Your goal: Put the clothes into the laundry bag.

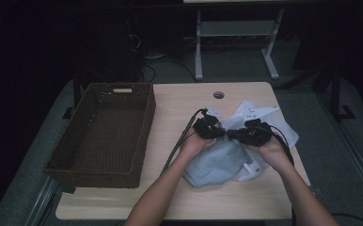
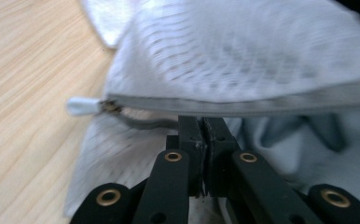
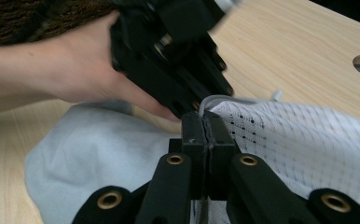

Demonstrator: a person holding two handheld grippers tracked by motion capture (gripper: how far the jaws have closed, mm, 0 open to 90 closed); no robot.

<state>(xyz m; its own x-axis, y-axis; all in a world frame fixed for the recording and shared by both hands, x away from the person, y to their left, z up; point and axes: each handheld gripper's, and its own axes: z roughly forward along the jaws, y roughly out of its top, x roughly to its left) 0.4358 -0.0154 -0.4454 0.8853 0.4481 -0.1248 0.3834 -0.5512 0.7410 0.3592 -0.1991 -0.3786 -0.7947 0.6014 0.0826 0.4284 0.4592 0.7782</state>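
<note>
One wicker basket [image 1: 102, 134], one mesh bag [image 1: 259, 120], one blue cloth [image 1: 212, 162], two hand-held grippers.

I see a white mesh bag [image 2: 243, 56] of thin, perforated cloth, with a smooth grey zip tape along its edge. Under it lies pale blue cloth [image 3: 99, 154], soft and matt. My grippers' jaws look like matt black plastic with small brass-coloured rivets. The table [image 1: 179, 108] has a light, smooth wood-grain finish. The basket [image 1: 102, 134] is dark brown, rough wicker.
</note>
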